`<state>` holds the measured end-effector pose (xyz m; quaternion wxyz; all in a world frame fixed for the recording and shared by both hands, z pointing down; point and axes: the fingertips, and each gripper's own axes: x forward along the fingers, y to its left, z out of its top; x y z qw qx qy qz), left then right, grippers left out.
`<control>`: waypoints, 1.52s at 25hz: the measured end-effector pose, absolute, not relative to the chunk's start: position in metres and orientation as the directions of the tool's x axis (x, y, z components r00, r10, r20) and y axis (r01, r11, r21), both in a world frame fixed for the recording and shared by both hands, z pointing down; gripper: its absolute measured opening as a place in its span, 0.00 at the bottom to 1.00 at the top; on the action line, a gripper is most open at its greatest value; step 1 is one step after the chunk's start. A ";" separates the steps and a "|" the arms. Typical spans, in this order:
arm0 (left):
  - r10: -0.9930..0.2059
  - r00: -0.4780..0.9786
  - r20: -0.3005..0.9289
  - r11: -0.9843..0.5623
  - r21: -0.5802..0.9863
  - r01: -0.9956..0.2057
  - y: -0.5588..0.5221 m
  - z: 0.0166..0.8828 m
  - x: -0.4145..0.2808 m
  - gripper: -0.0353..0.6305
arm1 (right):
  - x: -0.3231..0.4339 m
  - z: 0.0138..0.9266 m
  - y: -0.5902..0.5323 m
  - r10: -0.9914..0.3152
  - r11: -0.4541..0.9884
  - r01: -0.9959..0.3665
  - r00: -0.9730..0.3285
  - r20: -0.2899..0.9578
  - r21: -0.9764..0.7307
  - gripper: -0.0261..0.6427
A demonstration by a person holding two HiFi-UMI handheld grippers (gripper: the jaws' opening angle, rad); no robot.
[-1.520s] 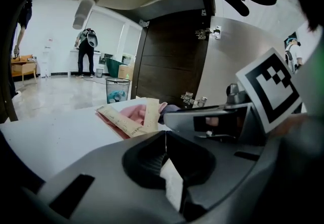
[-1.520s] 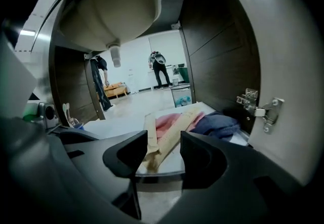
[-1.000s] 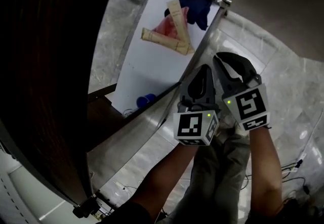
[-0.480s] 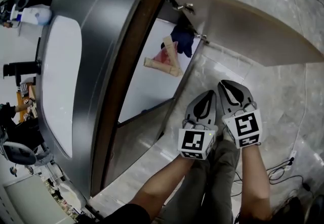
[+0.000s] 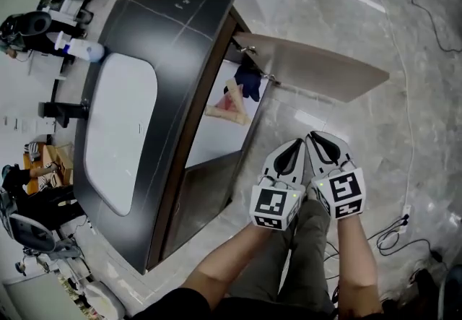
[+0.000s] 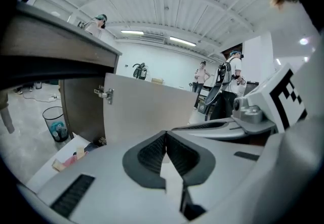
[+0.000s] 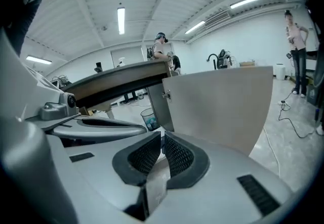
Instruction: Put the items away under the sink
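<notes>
Lying on the white cabinet floor (image 5: pixel 208 139) under the sink (image 5: pixel 119 131), the items are already stowed: tan strips (image 5: pixel 222 113) set in a V with something pink between them, and a dark blue cloth (image 5: pixel 249 82) just beside them, toward the hinged side. Nothing else loose is seen on the marble floor (image 5: pixel 404 58) near the cabinet, so the putting away is judged to be finished, or nearly so. The cabinet door (image 5: pixel 317 73) stands swung wide open (a second leaf nearer the person appears open too), and closing it is probably what is left. The left gripper (image 5: pixel 296 145) and the right gripper (image 5: pixel 316 138) are held side by side above the person's legs, well apart from the cabinet. In both gripper views the jaws are pressed together, with nothing held between them.
</notes>
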<state>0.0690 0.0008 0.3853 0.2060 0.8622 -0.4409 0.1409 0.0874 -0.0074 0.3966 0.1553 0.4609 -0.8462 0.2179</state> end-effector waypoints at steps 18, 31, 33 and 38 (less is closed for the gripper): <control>-0.663 0.664 0.346 -0.635 0.212 -0.743 0.028 0.189 0.042 0.07 | 0.073 0.184 0.021 -0.739 0.522 -0.827 -0.560 0.374 -0.207 0.11; -0.747 0.612 0.260 -0.579 0.197 -0.791 0.030 0.110 -0.015 0.07 | 0.017 0.103 0.028 -0.696 0.628 -0.763 -0.638 0.331 -0.151 0.11; -0.765 0.593 0.252 -0.562 0.189 -0.805 0.031 0.105 -0.028 0.07 | 0.010 0.099 0.028 -0.687 0.642 -0.754 -0.646 0.333 -0.140 0.10; -0.795 0.554 0.249 -0.516 0.203 -0.832 0.039 0.098 -0.050 0.07 | -0.002 0.090 0.033 -0.675 0.652 -0.741 -0.664 0.322 -0.163 0.10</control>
